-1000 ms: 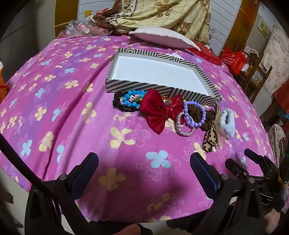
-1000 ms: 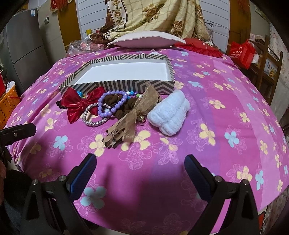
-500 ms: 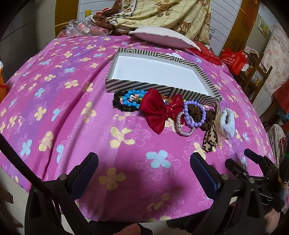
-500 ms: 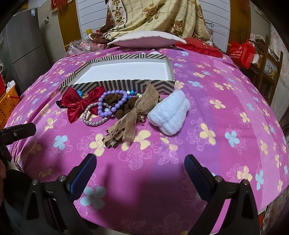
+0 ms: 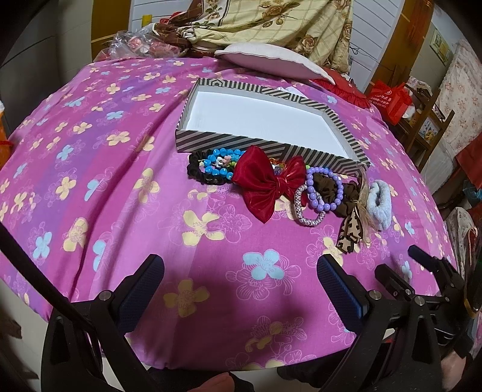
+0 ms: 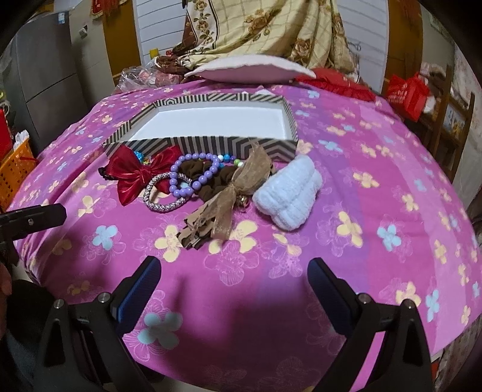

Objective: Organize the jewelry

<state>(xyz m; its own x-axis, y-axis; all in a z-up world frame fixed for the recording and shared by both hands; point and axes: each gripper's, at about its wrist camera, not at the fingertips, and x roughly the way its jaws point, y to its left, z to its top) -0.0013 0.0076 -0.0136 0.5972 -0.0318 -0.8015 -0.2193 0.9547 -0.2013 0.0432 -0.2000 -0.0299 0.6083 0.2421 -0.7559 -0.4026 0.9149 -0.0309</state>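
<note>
An empty striped box [image 5: 241,146] [image 6: 198,144] with a white floor lies on the pink flowered cloth. In front of it lies a row of accessories: a black scrunchie with a blue bead bracelet [image 5: 217,164], a red bow [image 5: 268,184] [image 6: 135,175], a purple bead bracelet [image 5: 325,190] [image 6: 192,175], a silver bracelet [image 5: 310,208] [image 6: 164,196], a brown ribbon bow [image 5: 351,229] [image 6: 229,193] and a white scrunchie [image 5: 380,205] [image 6: 289,193]. My left gripper [image 5: 241,270] and right gripper [image 6: 233,271] hover open near the front edge, holding nothing.
A pale cushion [image 6: 250,71], a floral blanket [image 5: 286,24] and plastic-wrapped items [image 5: 135,45] sit at the far side. A red bag [image 6: 406,92] and wooden shelf stand right; an orange basket [image 6: 13,169] stands left. The right gripper's body [image 5: 421,280] shows in the left view.
</note>
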